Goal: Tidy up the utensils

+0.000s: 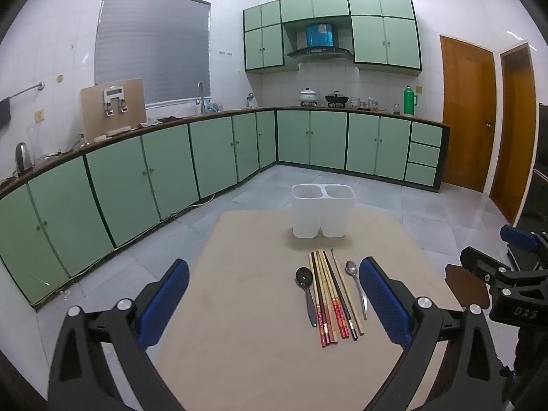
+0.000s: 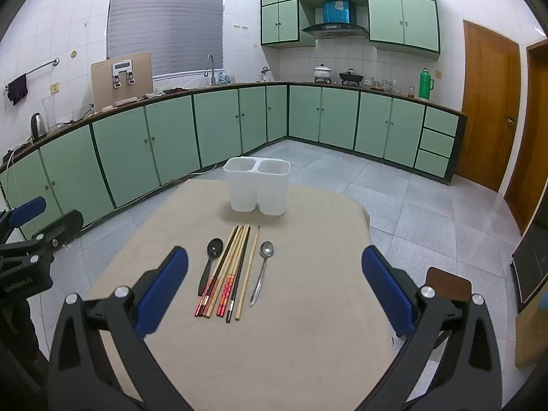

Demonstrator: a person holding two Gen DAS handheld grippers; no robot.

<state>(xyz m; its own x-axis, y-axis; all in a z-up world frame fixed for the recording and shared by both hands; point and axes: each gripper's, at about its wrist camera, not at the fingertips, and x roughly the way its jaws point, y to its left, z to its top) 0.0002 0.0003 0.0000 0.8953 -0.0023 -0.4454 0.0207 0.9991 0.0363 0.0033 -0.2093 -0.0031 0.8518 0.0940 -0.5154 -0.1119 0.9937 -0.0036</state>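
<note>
A white two-compartment utensil holder (image 1: 322, 210) (image 2: 257, 185) stands upright and empty at the far side of the beige table (image 1: 246, 308) (image 2: 308, 325). In front of it lie a black spoon (image 1: 305, 287) (image 2: 211, 257), several chopsticks (image 1: 330, 294) (image 2: 229, 270) side by side, and a steel spoon (image 1: 356, 284) (image 2: 262, 270). My left gripper (image 1: 274, 301) is open and empty above the near table, left of the utensils. My right gripper (image 2: 274, 294) is open and empty, just behind the utensils' handle ends.
Green cabinets and a countertop (image 1: 308, 109) run along the back and left walls. A wooden door (image 2: 489, 102) is at the right. The other gripper shows at the right edge of the left wrist view (image 1: 513, 274) and at the left edge of the right wrist view (image 2: 27, 239).
</note>
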